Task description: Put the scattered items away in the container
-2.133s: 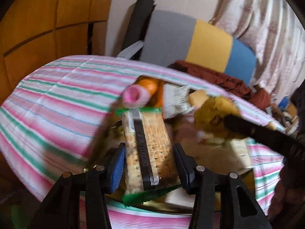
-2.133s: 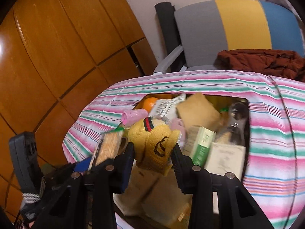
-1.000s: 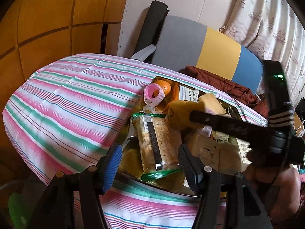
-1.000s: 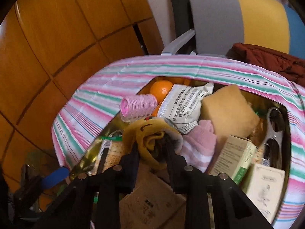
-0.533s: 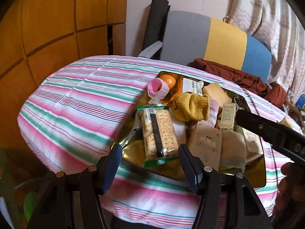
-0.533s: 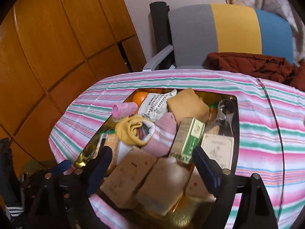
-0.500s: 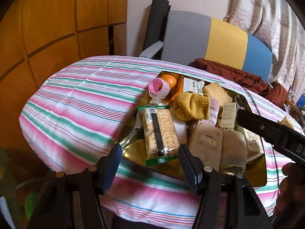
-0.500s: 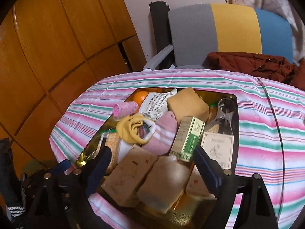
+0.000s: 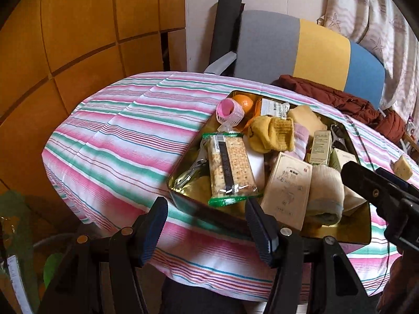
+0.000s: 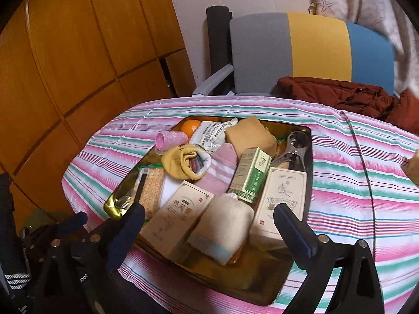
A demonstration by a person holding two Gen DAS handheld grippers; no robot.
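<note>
A gold tin tray (image 9: 173, 183) (image 10: 311, 157) on the striped tablecloth holds a cracker pack (image 9: 230, 167) (image 10: 152, 185), a yellow sock (image 9: 269, 133) (image 10: 180, 163), a pink hair roller (image 9: 230, 112), an orange (image 9: 243, 102), several boxes and other socks. My left gripper (image 9: 205, 209) hovers open before the tray's near-left corner, nothing between its fingers. My right gripper (image 10: 208, 212) stands back over the tray's near edge, its jaws opening wide and gripping nothing. A small yellowish block (image 9: 402, 167) lies on the cloth right of the tray.
A chair (image 10: 288, 49) with a grey, yellow and blue back stands behind the table, a rust-brown jacket (image 10: 340, 94) on its seat. Wooden wall panels (image 9: 78, 39) run along the left. A thin cable (image 10: 364, 172) crosses the cloth right of the tray.
The right gripper let go of the yellow sock, which now lies in the tray, opened wide and drew back. The left gripper also pulled back from the tray.
</note>
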